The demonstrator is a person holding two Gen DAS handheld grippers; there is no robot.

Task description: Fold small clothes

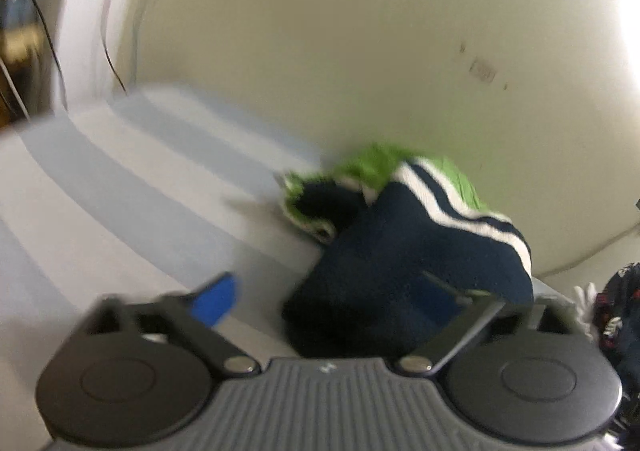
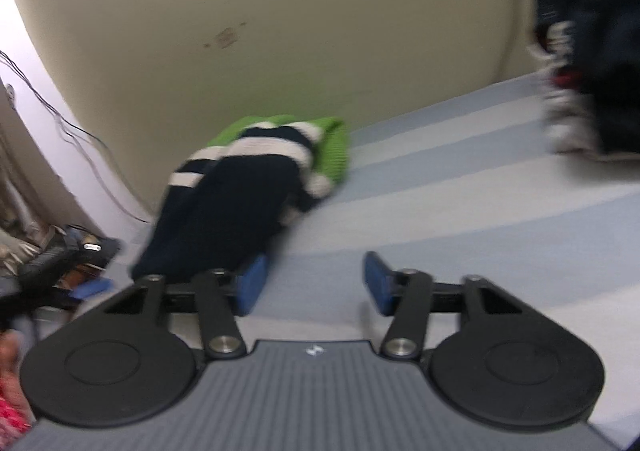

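A small knitted garment, navy with white stripes and a green part (image 1: 392,251), lies bunched on the striped sheet against the cream wall. In the left wrist view it covers the right finger of my left gripper (image 1: 338,295). The left blue pad (image 1: 218,297) stands apart from the cloth, so the jaws are open. In the right wrist view the same garment (image 2: 240,203) lies ahead and to the left. Its near edge touches the outer side of the left pad (image 2: 254,285). My right gripper (image 2: 316,283) is open, with only sheet between its fingers.
The blue and grey striped sheet (image 2: 460,211) spreads right of the garment. A pile of dark clothes with red and white prints (image 2: 592,51) sits at the right, and also shows in the left wrist view (image 1: 616,315). Cables (image 2: 72,131) hang down the wall at the left.
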